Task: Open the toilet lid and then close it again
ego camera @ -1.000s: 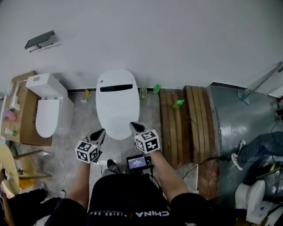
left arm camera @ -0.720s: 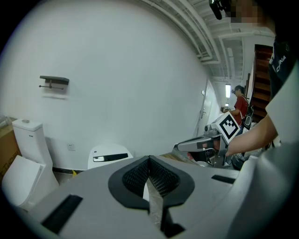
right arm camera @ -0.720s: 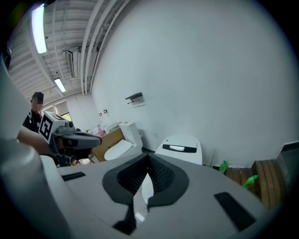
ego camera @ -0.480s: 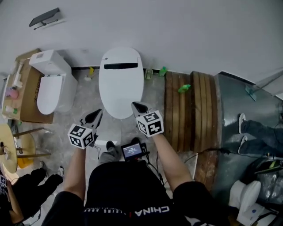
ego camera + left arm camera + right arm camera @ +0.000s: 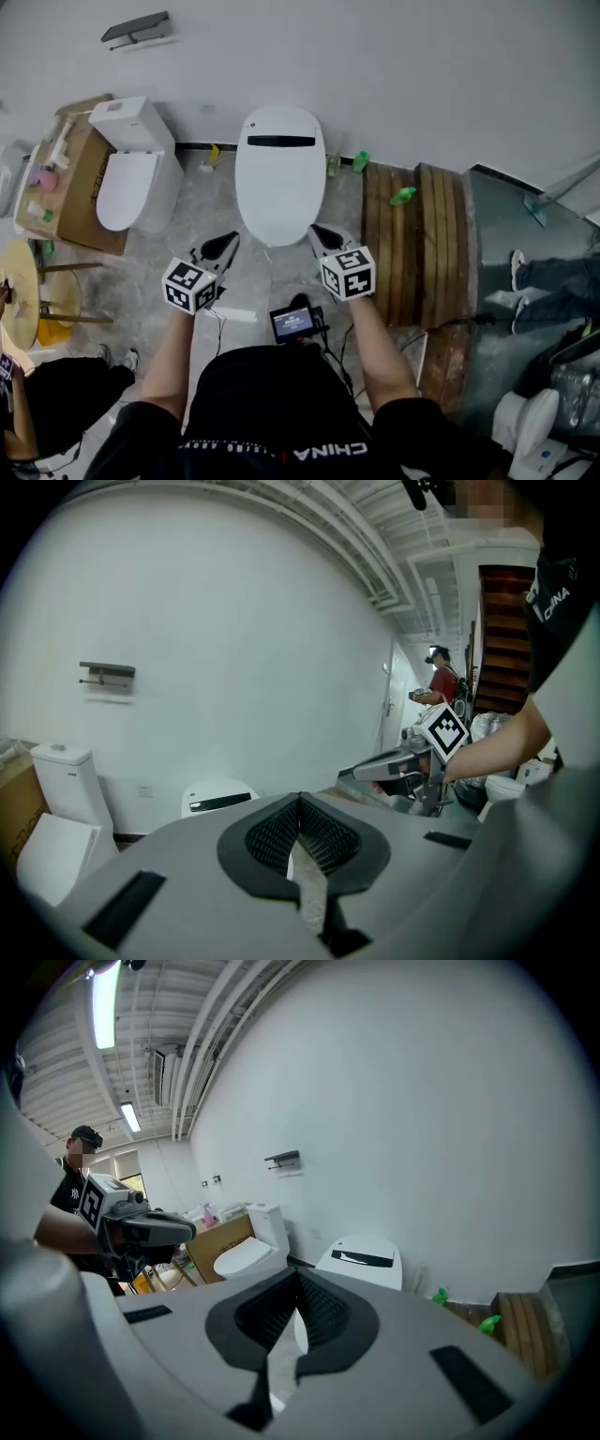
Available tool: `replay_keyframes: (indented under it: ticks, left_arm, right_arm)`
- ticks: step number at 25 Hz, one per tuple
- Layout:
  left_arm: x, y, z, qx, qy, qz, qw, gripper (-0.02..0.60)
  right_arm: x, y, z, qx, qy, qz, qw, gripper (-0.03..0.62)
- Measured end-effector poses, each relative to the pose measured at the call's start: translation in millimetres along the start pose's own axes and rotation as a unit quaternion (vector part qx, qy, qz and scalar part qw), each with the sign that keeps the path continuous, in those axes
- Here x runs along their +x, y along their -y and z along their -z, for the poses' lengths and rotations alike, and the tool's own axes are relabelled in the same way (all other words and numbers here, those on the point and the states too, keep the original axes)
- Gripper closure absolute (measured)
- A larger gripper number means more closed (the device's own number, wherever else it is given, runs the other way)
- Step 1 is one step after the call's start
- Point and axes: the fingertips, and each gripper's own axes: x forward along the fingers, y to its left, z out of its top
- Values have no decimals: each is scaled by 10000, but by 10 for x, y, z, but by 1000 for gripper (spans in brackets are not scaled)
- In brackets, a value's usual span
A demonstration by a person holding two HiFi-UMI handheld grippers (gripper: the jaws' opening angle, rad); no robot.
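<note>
A white toilet stands against the wall with its lid down flat. In the head view my left gripper hovers just off the front left of the bowl. My right gripper hovers off the front right. Neither touches the toilet. The jaws of both are shut with nothing between them. The left gripper view looks past its shut gripper to the toilet and the right gripper. The right gripper view shows its shut gripper below the toilet, with the left gripper at the left.
A second white toilet stands to the left beside a cardboard box. Wooden boards lie to the right, with green bottles by the wall. A small shelf hangs on the wall. A person's legs show at the far right.
Both grippers have risen a little and spread slightly apart at the bowl's front, still shut. The head view has swung, so the toilet now sits further right in it.
</note>
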Motion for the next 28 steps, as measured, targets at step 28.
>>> replay_keyframes:
  ticks: [28]
  left_arm:
    - [-1776,1084,873,92,-11,452,9989,573]
  right_arm:
    - [-1445,-1734,916,-216,-21,443,9988,580]
